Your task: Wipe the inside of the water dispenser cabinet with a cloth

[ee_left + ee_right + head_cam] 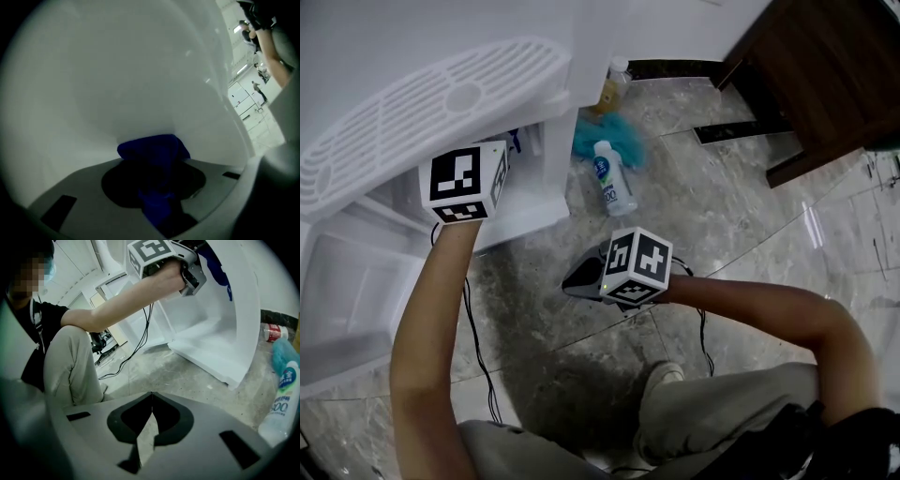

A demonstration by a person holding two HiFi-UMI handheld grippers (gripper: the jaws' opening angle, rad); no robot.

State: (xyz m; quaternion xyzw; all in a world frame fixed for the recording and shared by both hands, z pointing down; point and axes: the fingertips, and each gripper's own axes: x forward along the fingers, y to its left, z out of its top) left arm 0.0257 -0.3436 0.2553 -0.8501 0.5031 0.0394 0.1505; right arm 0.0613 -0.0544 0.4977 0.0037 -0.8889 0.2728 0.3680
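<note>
My left gripper (155, 171) is shut on a dark blue cloth (153, 149), and the cloth's bunched end lies against the white inner wall of the dispenser cabinet (117, 70). In the head view that gripper (506, 150) reaches into the cabinet opening under the grilled top (431, 103), with a bit of blue cloth (515, 141) showing. The right gripper view shows the cloth (219, 267) high against the cabinet's wall (236, 329). My right gripper (151, 405) is shut and empty, pointing down at the floor a little way from the cabinet (574, 279).
A white plastic bottle (614, 178) lies on the marble floor beside a teal fluffy cloth (605, 138). A second bottle with a red label (273, 331) lies by the wall. Black cables (136, 350) run over the floor. Dark wooden furniture (806, 66) stands at the right.
</note>
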